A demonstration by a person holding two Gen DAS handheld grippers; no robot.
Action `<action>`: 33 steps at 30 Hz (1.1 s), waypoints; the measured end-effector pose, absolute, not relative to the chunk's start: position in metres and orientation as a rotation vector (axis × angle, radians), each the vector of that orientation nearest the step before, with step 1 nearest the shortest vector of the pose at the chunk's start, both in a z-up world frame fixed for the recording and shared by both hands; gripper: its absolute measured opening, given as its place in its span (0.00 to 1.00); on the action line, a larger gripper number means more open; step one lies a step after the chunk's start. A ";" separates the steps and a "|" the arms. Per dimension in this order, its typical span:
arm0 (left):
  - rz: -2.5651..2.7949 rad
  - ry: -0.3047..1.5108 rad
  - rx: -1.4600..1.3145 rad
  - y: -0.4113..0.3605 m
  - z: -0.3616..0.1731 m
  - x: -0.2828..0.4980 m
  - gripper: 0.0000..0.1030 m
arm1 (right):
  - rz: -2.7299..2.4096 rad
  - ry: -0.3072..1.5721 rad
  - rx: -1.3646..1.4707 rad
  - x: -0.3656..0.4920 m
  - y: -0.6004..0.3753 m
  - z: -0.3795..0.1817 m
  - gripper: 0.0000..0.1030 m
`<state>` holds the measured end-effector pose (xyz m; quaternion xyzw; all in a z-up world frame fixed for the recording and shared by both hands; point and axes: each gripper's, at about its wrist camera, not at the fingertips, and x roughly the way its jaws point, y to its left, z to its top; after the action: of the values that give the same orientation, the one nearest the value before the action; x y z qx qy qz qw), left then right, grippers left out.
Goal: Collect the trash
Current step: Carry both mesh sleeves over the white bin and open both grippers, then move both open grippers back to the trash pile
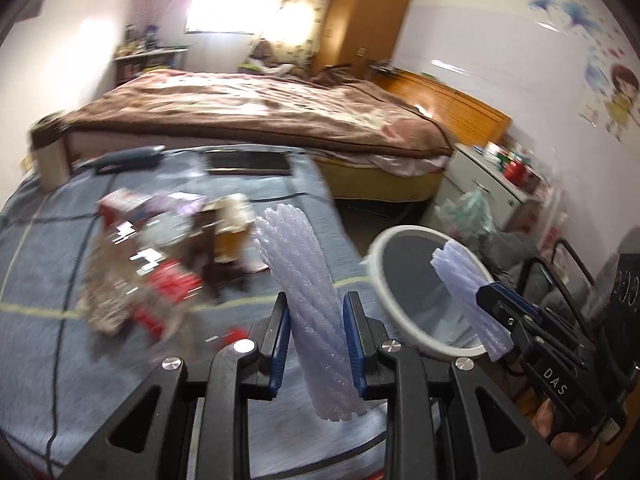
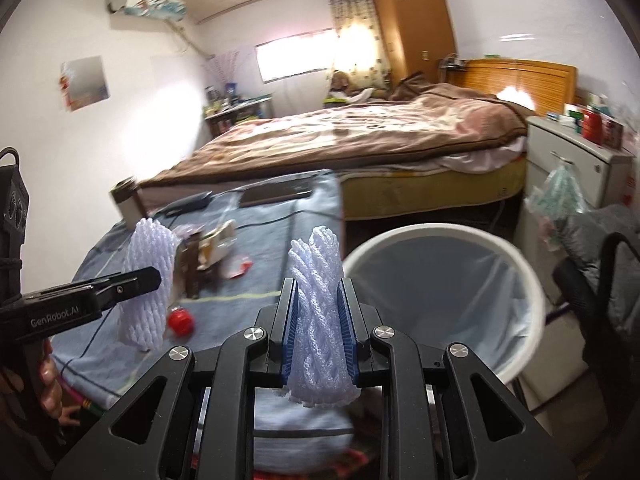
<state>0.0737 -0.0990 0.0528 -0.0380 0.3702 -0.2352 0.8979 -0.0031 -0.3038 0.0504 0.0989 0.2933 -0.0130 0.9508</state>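
A white foam net sleeve (image 1: pixel 296 248) stands upright between the blue pads of my left gripper (image 1: pixel 316 300), which is shut on it above the blue-grey table cloth (image 1: pixel 48 260). My right gripper (image 2: pixel 318 284) is shut on a second foam net sleeve (image 2: pixel 316 256), just left of the white bin's rim (image 2: pixel 436 229). In the left wrist view that right gripper (image 1: pixel 486 292) holds its sleeve (image 1: pixel 456 272) in front of the lined bin (image 1: pixel 436 350). In the right wrist view the left gripper (image 2: pixel 156 276) and its sleeve (image 2: pixel 150 240) are at the left. Blurred wrappers and boxes (image 1: pixel 160 260) lie on the table.
A red cap (image 2: pixel 181 320) lies near the table's front. A dark flat device (image 1: pixel 248 162) and a beige cup (image 1: pixel 50 152) sit at the far edge. Beyond are a bed (image 1: pixel 260 112), a white nightstand (image 2: pixel 568 152) and a black chair (image 2: pixel 600 272) right of the bin.
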 end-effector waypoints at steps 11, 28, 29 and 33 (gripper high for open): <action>-0.691 0.810 0.031 -0.212 0.048 0.086 0.27 | -0.178 0.635 0.206 0.008 -0.362 0.039 0.22; -0.705 0.951 0.086 -0.272 0.004 0.107 0.42 | -0.169 0.770 0.227 0.021 -0.395 0.002 0.24; -0.700 0.949 0.090 -0.272 0.004 0.106 0.48 | -0.169 0.777 0.217 0.022 -0.395 0.001 0.25; -0.699 0.942 0.073 -0.267 0.006 0.106 0.58 | -0.166 0.766 0.203 0.019 -0.393 0.003 0.39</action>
<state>0.1064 -0.2670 0.0057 0.0344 0.4442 -0.3297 0.8323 0.0191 -0.3935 0.0033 0.0989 0.3724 -0.0810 0.9192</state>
